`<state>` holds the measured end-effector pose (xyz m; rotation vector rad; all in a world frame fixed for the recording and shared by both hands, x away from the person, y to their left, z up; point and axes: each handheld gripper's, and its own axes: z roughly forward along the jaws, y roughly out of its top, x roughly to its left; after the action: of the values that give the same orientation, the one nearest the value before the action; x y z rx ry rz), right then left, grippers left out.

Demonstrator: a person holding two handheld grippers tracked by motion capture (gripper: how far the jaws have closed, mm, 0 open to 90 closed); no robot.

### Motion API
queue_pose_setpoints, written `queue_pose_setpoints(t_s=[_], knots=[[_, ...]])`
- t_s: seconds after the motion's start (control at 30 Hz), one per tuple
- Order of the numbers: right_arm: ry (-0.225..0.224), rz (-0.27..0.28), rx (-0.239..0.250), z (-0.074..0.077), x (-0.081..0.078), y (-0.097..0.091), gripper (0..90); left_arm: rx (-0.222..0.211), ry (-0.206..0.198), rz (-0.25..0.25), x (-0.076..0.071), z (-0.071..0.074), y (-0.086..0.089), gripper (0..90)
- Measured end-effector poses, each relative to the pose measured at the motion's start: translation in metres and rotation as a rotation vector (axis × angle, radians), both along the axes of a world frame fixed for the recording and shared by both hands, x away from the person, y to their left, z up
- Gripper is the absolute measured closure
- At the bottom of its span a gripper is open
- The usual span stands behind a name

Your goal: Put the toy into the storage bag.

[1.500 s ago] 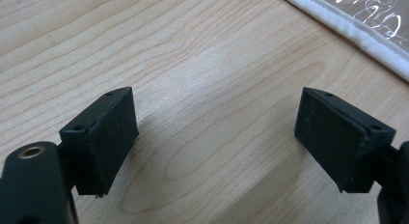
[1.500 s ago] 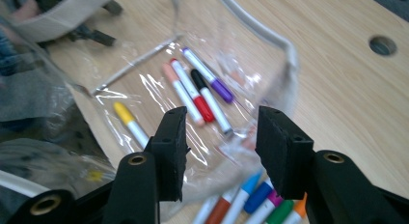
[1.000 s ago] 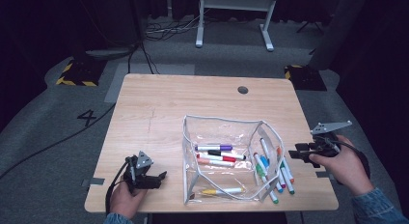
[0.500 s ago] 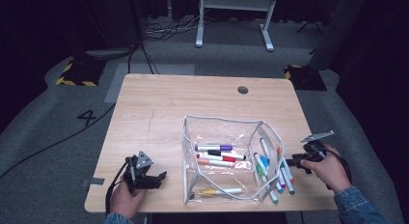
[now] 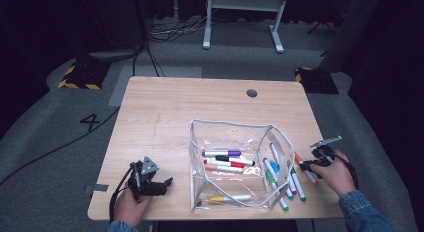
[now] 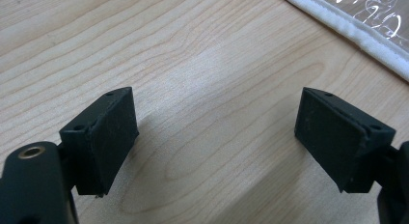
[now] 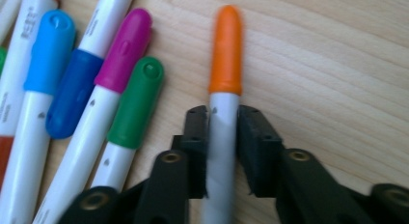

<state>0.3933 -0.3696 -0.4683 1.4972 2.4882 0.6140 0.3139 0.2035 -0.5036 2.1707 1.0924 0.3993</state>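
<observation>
A clear plastic pouch (image 5: 235,164) lies open on the wooden table (image 5: 175,112) with several markers inside it. More markers (image 5: 280,177) lie loose just right of it. My right gripper (image 5: 311,163) is shut on the orange-capped marker (image 7: 224,89) at its white barrel, low on the table's right edge. Beside it lie green (image 7: 137,101), magenta (image 7: 123,48) and blue (image 7: 50,45) capped markers. My left gripper (image 5: 162,184) rests near the front left edge, left of the pouch. Its jaws stand wide open over bare wood (image 6: 212,132), and the pouch's white hem (image 6: 357,33) crosses the corner.
A round cable hole (image 5: 251,93) sits at the table's far right. A white desk frame (image 5: 242,12) and cables stand on the dark floor behind. Wide bare wood spans the table's left and far half.
My right gripper has come down and in toward the loose markers and now clamps the orange-capped one. The left gripper has stayed where it was.
</observation>
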Motion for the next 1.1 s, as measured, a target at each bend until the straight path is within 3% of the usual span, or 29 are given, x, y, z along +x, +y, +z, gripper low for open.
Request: queue_pose_setpoints(t_s=[0.1,0.2,0.47,0.63,0.9,1.1], knots=[[0.001,-0.040,-0.012,0.001,0.001,-0.003,76.9,0.000,-0.003,0.001,0.000,0.000,0.000,15.2],[-0.001,-0.042,0.009,0.002,0.000,-0.004,77.0,0.000,-0.003,0.002,0.000,0.000,0.000,15.2],[-0.050,0.002,0.062,0.032,-0.008,-0.004,77.0,0.000,-0.002,0.002,0.000,0.000,0.000,15.2],[-0.092,0.063,0.120,0.061,-0.020,0.004,77.0,-0.001,-0.002,0.001,0.000,0.000,0.000,15.2],[-0.183,0.205,0.177,0.119,-0.044,0.026,77.1,0.000,-0.001,0.002,0.000,0.000,0.000,15.2],[-0.231,0.279,0.201,0.158,-0.060,0.041,77.0,-0.002,-0.002,0.001,0.000,0.000,0.000,15.2]])
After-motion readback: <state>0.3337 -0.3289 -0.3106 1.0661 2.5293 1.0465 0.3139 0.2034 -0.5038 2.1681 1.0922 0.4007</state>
